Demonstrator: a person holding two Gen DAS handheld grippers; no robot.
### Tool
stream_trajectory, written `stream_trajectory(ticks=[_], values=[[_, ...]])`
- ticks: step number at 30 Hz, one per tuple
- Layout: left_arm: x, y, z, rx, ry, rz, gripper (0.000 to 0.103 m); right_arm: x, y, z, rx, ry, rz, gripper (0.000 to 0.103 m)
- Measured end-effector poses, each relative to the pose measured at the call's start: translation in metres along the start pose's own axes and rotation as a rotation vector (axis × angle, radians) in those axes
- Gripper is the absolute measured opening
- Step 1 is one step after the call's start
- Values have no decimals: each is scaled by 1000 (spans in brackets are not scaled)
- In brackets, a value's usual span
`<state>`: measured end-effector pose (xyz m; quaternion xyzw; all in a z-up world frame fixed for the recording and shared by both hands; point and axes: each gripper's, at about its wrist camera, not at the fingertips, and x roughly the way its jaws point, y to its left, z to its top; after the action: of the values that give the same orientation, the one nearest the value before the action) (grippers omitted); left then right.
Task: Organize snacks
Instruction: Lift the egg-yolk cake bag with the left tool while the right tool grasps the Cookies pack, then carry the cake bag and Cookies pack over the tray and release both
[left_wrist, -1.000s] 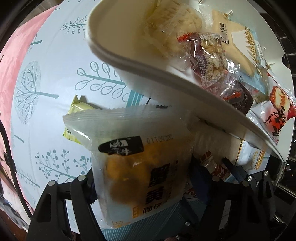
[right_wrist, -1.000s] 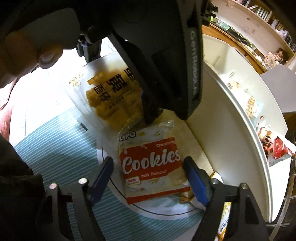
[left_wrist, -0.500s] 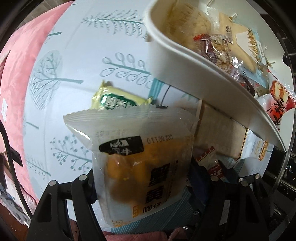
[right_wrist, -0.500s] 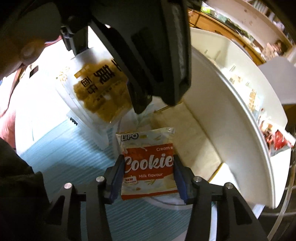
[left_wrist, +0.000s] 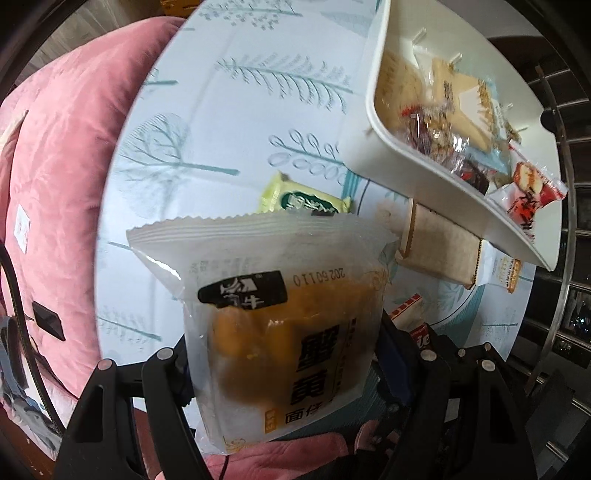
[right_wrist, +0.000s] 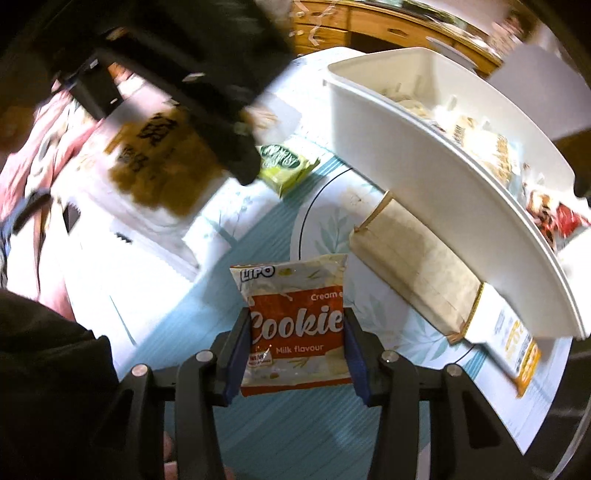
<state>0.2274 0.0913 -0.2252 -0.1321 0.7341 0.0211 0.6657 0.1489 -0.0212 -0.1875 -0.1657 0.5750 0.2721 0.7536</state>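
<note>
My left gripper (left_wrist: 284, 354) is shut on a clear packet of yellow egg-yolk pastry (left_wrist: 280, 310) and holds it above the table. The same packet shows blurred in the right wrist view (right_wrist: 162, 170). My right gripper (right_wrist: 295, 350) is shut on a red and white Lipo cookies packet (right_wrist: 295, 325), lifted off the table. The white bin (left_wrist: 406, 173) with several snacks stands at the upper right; it also shows in the right wrist view (right_wrist: 424, 173).
A green and yellow packet (left_wrist: 303, 199) lies on the tree-print tablecloth (left_wrist: 207, 122). A brown paper packet (right_wrist: 417, 273) and a white and orange packet (right_wrist: 517, 343) lie against the bin. A pink cushion (left_wrist: 55, 184) is at the left.
My right gripper closed on the cookies packet and lifted it. My left gripper rose and pulled back from the bin with the pastry packet still in it.
</note>
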Motion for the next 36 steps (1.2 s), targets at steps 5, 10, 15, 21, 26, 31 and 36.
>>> stream_trajectory(ticks=[5, 10, 15, 21, 26, 31, 36], values=[[-35, 11, 10, 29, -35, 0, 76, -17, -12, 7, 118, -44, 16, 47], [-66, 10, 22, 84, -60, -20, 76, -39, -29, 24, 195, -100, -10, 47], [-93, -5, 34, 152, -99, -40, 76, -60, -39, 40, 238, -159, -40, 47], [-124, -25, 52, 214, -163, -61, 76, -81, -60, 57, 270, -214, -88, 47], [-136, -43, 68, 241, -207, -75, 76, -94, -82, 64, 312, -267, -137, 47], [-132, -60, 77, 269, -227, -104, 76, -92, -103, 66, 368, -285, -191, 47], [-116, -74, 84, 290, -237, -177, 76, -87, -124, 61, 456, -316, -204, 47]])
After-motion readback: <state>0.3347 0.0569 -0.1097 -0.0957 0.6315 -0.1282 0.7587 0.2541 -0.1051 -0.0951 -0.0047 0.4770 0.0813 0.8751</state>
